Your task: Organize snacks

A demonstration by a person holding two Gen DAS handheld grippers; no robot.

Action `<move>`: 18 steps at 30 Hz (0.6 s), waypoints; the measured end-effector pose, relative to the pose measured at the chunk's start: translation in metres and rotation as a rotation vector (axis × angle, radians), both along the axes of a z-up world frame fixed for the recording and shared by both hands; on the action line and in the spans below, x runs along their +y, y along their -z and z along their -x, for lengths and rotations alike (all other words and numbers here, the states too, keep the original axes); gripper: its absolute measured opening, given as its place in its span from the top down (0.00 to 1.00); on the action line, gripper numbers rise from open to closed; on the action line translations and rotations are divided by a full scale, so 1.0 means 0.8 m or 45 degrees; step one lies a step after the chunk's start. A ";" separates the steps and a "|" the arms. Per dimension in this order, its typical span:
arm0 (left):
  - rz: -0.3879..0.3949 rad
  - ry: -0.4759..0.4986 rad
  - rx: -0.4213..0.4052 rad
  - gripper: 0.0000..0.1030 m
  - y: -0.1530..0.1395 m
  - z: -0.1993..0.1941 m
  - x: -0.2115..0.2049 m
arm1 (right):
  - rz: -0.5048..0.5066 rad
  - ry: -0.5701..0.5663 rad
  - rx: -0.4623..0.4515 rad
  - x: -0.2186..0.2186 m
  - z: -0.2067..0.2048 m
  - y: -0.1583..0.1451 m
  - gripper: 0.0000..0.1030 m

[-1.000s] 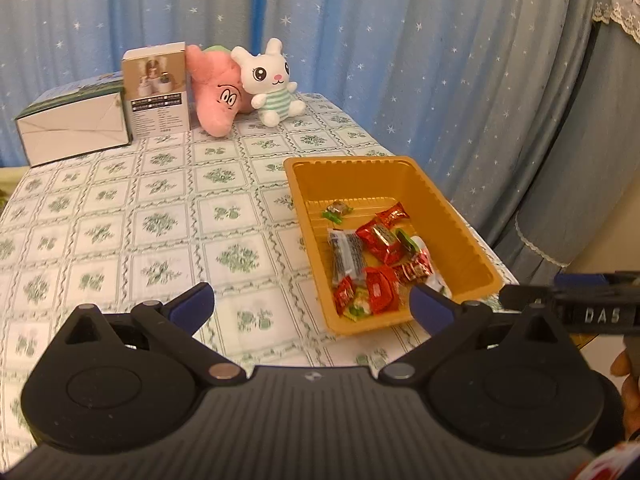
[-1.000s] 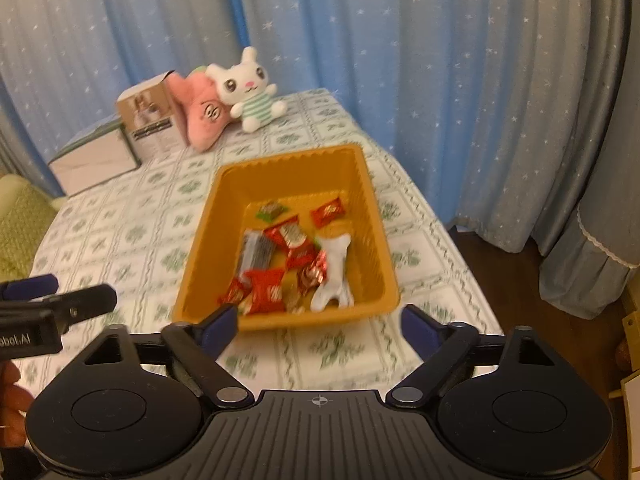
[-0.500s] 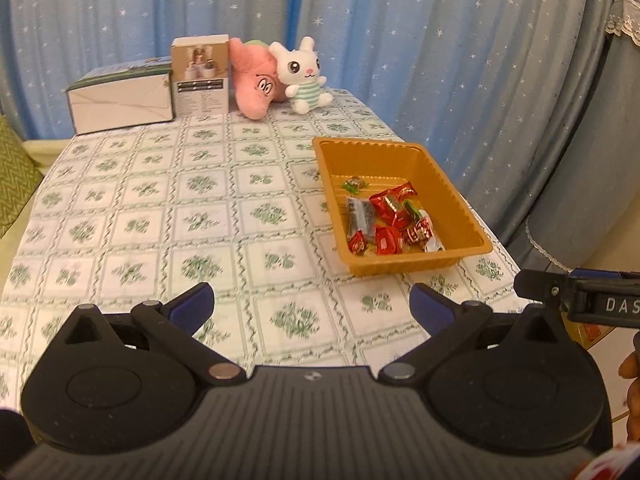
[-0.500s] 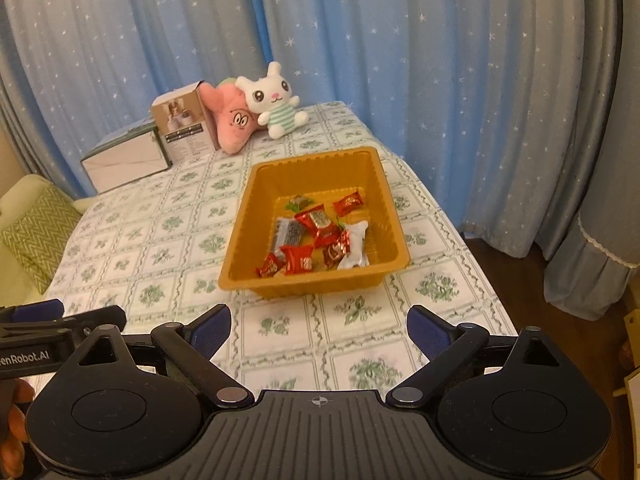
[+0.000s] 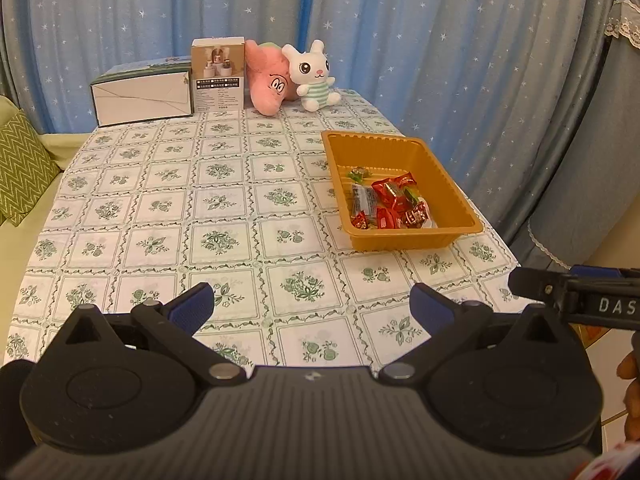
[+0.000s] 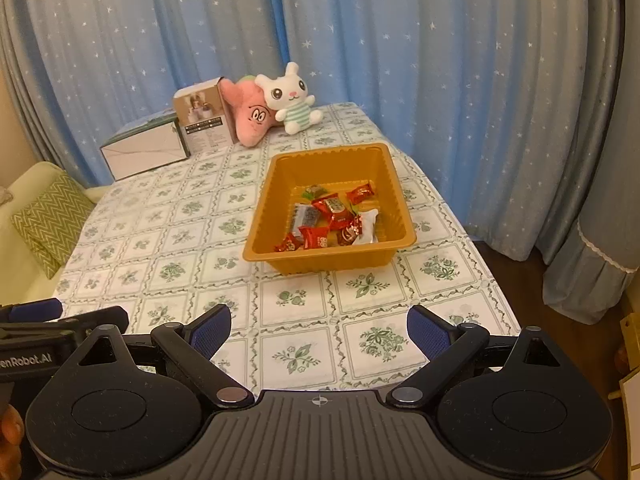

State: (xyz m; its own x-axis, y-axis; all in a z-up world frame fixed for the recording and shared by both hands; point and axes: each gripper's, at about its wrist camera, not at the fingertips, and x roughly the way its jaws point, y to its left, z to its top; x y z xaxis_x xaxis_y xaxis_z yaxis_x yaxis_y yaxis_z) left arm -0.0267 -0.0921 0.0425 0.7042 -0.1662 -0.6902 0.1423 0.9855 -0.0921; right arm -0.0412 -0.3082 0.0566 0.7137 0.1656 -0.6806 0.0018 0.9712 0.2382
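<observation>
Red-wrapped snacks (image 6: 326, 226) heaped in orange tray (image 6: 256, 248).

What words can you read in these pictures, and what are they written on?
"DAS", cut off by the edge: on the right gripper.
"enRobot.AI", its start cut off: on the left gripper.
Print on the small box and the snack wrappers: too small to read.

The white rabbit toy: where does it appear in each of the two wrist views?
Left wrist view: white rabbit toy sits at top centre, at the table's far end.
Right wrist view: it sits upper centre, slightly left, beyond the orange tray.
Shared landmark: the pink plush touching its left side in both.
</observation>
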 end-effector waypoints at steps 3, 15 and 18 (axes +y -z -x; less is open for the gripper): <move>-0.007 -0.016 -0.009 0.00 0.001 0.006 0.003 | 0.007 -0.004 -0.010 0.003 0.007 -0.003 0.09; -0.011 -0.019 -0.030 0.00 -0.001 0.014 0.003 | 0.022 -0.036 -0.021 0.014 0.017 -0.003 0.09; -0.001 -0.007 -0.028 0.00 0.000 0.014 0.002 | 0.020 -0.033 -0.027 0.013 0.018 -0.004 0.09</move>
